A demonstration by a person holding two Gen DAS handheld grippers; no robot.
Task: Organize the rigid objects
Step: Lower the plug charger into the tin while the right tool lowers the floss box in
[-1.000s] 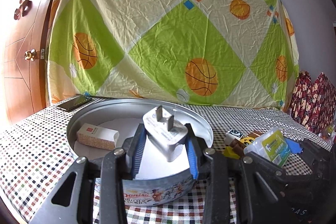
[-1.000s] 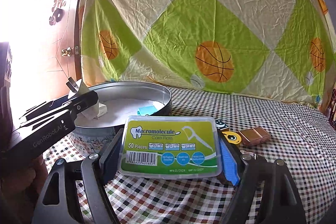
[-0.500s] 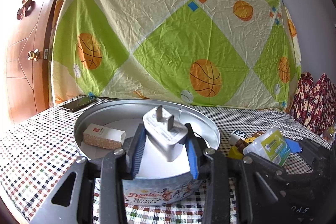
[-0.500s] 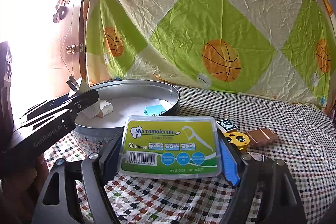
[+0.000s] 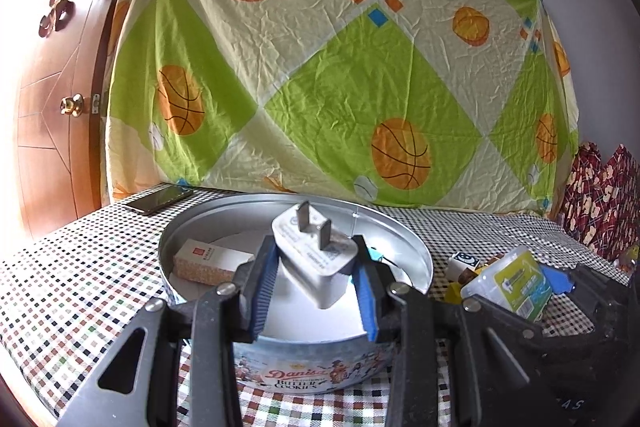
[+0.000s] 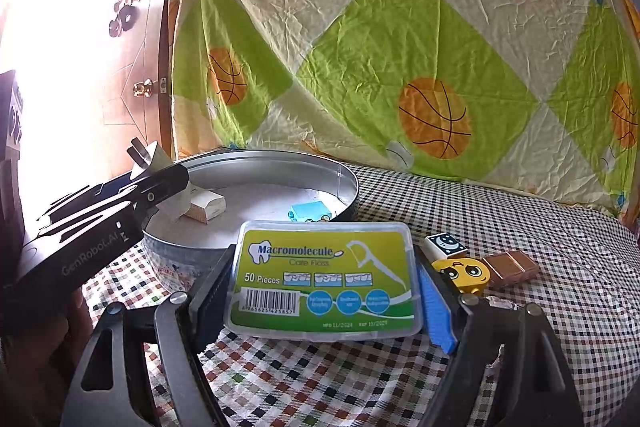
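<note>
A white plug adapter (image 5: 316,259) with two metal prongs hangs over the round cookie tin (image 5: 416,251), and my left gripper (image 5: 316,287) is shut on it. Inside the tin lie a small white box (image 5: 208,261) and a light blue block (image 6: 310,211). My right gripper (image 6: 320,287) is shut on a green-labelled floss pick box (image 6: 328,275), held above the checkered cloth just right of the tin (image 6: 348,183). The left gripper (image 6: 120,211) and its plug adapter (image 6: 150,155) also show at the left of the right wrist view, held over the tin's near rim.
On the cloth right of the tin lie a moon-print cube (image 6: 445,245), a yellow face toy (image 6: 464,273) and a brown block (image 6: 510,267). A dark phone (image 5: 158,199) rests at the far left. A patterned sheet hangs behind, a wooden door (image 5: 52,87) at left.
Both wrist views have drifted slightly so the tin sits a little further right in them. Both grips are unchanged.
</note>
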